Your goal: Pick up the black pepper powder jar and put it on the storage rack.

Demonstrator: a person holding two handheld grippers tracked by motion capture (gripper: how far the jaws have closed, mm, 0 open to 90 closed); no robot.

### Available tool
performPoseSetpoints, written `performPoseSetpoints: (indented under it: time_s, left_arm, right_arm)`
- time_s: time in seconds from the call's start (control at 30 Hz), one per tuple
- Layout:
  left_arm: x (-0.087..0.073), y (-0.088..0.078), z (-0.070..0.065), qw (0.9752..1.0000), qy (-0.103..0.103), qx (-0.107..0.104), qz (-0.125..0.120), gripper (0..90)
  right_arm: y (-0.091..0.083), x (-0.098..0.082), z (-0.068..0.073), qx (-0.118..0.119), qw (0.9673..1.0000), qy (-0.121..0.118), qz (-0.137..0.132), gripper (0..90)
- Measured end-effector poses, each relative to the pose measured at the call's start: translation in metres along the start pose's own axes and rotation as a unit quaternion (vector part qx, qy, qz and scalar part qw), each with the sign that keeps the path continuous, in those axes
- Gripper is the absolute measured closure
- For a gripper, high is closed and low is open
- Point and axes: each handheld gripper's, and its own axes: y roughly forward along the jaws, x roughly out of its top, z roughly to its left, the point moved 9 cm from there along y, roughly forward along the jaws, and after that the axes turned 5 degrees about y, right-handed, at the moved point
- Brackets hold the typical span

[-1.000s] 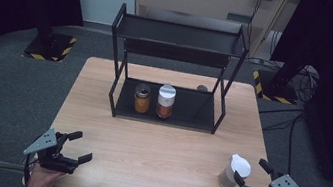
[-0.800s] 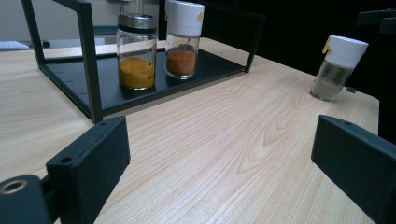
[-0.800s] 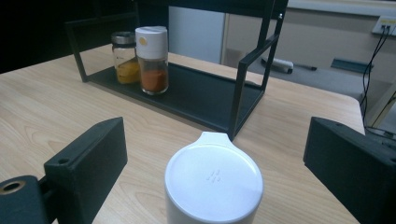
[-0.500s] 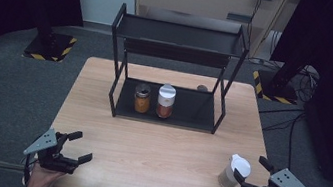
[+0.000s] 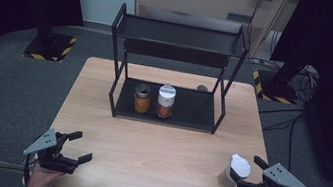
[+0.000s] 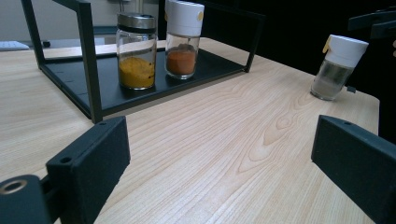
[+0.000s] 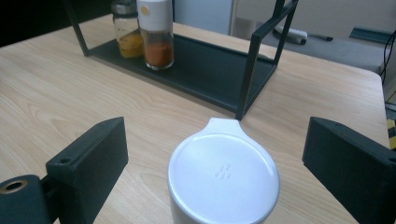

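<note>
Right tool [image 5: 245, 175]: lower right of the high view, jaws spread wide. The clear glass shaker jar with white flip lid [image 5: 234, 171] stands between them on the light wooden surface [image 5: 159, 158], upright. In the right gripper view the jar's lid [image 7: 224, 175] sits at lower centre with a clear gap to each jaw; neither pad touches it.

Left tool [image 5: 79, 146]: lower left of the high view, jaws spread, nothing between them.

Black metal two-tier rack [image 5: 166, 111]: centre of the high view. On its lower tray, side by side, stand a glass jar of yellow spice with steel lid [image 5: 142, 98] and a glass jar of orange-red spice with white cap [image 5: 166, 101].
</note>
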Motion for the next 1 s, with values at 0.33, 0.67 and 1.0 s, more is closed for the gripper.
performPoseSetpoints:
  time_s: [0.33, 0.67, 1.0]
  left_arm:
    - [0.0, 0.0, 0.0, 1.0, 0.0, 0.0, 0.0, 3.8]
    - [0.0, 0.0, 0.0, 1.0, 0.0, 0.0, 0.001, 3.8]
    - [0.0, 0.0, 0.0, 1.0, 0.0, 0.0, 0.001, 3.8]
  right_arm:
    - [0.011, -0.005, -0.004, 0.0, 0.9996, 0.011, 0.027, 9.6]
    - [0.021, -0.013, -0.008, 0.002, 0.9988, 0.026, 0.042, 12.8]
    - [0.026, -0.02, -0.011, 0.007, 0.9979, 0.046, 0.045, 18.3]
